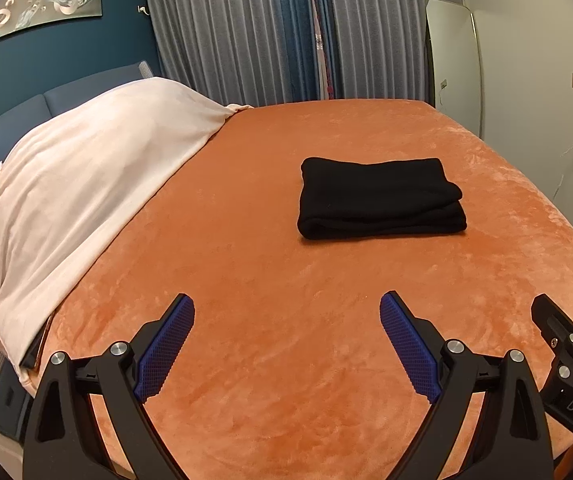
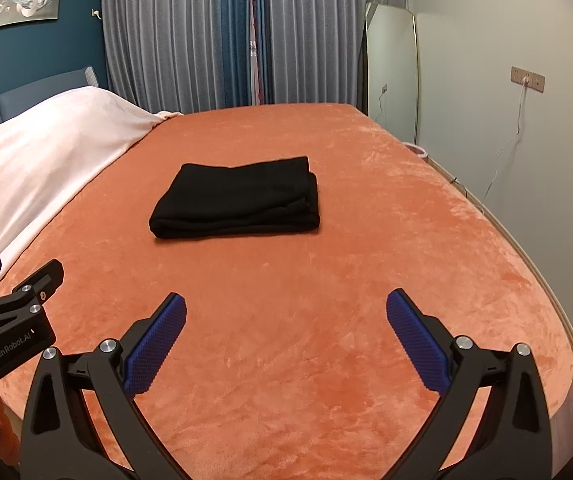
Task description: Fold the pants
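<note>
Both claws hang low over the near end of the bed, side by side. The left claw is spread wide and empty, and the right claw is the same, its blue pads touching nothing. Well ahead of them, the black pants lie on the orange bedspread as a compact, layered rectangle with tidy edges. To my eye the folding is done; nothing seems left but to back away.
</note>
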`<state>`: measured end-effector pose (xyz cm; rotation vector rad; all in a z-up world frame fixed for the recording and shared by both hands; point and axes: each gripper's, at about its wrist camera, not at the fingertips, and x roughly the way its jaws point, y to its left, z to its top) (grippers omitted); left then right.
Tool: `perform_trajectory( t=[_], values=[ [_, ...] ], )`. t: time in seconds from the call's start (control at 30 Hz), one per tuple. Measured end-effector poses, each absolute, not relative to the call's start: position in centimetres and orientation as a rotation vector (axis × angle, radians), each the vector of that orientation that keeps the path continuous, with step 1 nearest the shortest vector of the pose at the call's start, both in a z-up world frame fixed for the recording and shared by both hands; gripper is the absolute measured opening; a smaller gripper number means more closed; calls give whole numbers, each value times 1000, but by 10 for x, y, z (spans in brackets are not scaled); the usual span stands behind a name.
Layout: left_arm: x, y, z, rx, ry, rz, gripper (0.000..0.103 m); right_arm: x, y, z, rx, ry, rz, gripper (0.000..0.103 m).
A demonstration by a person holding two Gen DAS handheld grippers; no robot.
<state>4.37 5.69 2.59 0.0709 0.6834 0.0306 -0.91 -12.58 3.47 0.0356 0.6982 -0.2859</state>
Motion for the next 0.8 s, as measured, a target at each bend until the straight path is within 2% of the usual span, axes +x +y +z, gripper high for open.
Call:
perform_trajectory(
  t=[0.8],
  values=[
    [51,60,19,67,696,17,92,-4,-123,29,30,712,-284,98]
  ],
)
